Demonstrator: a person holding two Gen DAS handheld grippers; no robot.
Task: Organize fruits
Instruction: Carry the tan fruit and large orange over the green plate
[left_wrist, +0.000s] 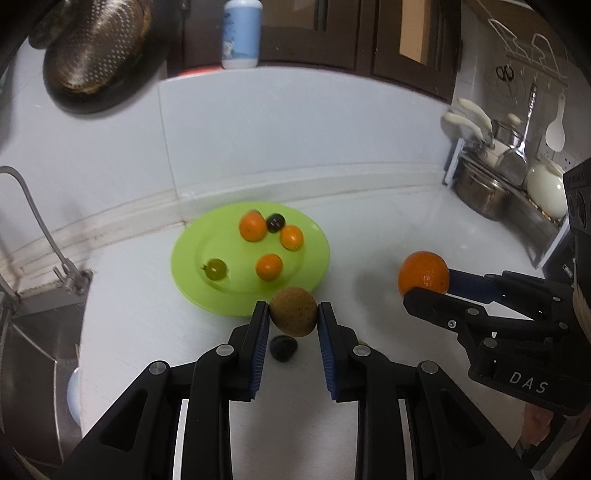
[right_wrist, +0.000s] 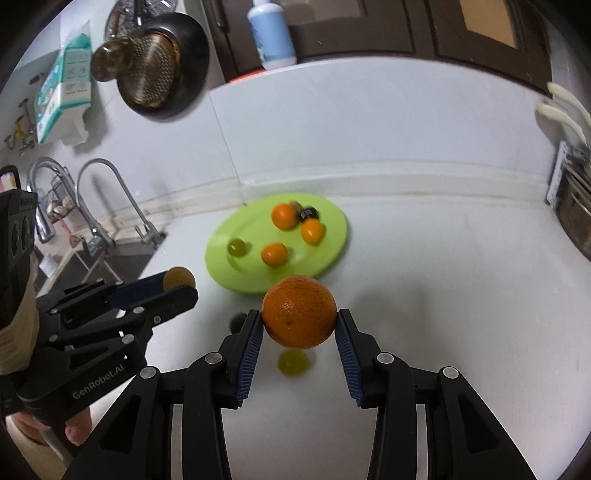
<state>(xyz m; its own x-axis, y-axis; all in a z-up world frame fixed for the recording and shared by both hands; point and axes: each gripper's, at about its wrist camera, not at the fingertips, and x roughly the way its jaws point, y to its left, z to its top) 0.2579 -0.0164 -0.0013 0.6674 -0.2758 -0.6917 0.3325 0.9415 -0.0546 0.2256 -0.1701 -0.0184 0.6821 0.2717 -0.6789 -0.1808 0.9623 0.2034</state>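
A green plate (left_wrist: 192, 273) (right_wrist: 332, 236) lies on the white counter and holds three small orange fruits (left_wrist: 253, 225), a green fruit (left_wrist: 216, 268) and a dark fruit (left_wrist: 276, 222). My left gripper (left_wrist: 293, 317) is shut on a brown speckled fruit (left_wrist: 293, 312) (right_wrist: 179, 278) just in front of the plate's near rim. My right gripper (right_wrist: 300, 319) (left_wrist: 428, 286) is shut on a large orange (right_wrist: 299, 312) (left_wrist: 423, 275), held above the counter right of the plate. A dark fruit (left_wrist: 283, 347) and a green fruit (right_wrist: 293, 363) lie on the counter under the grippers.
A sink (left_wrist: 33, 354) with a tap (left_wrist: 37, 218) is at the left. Pots and utensils (left_wrist: 491, 177) stand at the right. A colander (left_wrist: 96, 44) hangs on the back wall, and a blue bottle (left_wrist: 242, 33) stands on the ledge.
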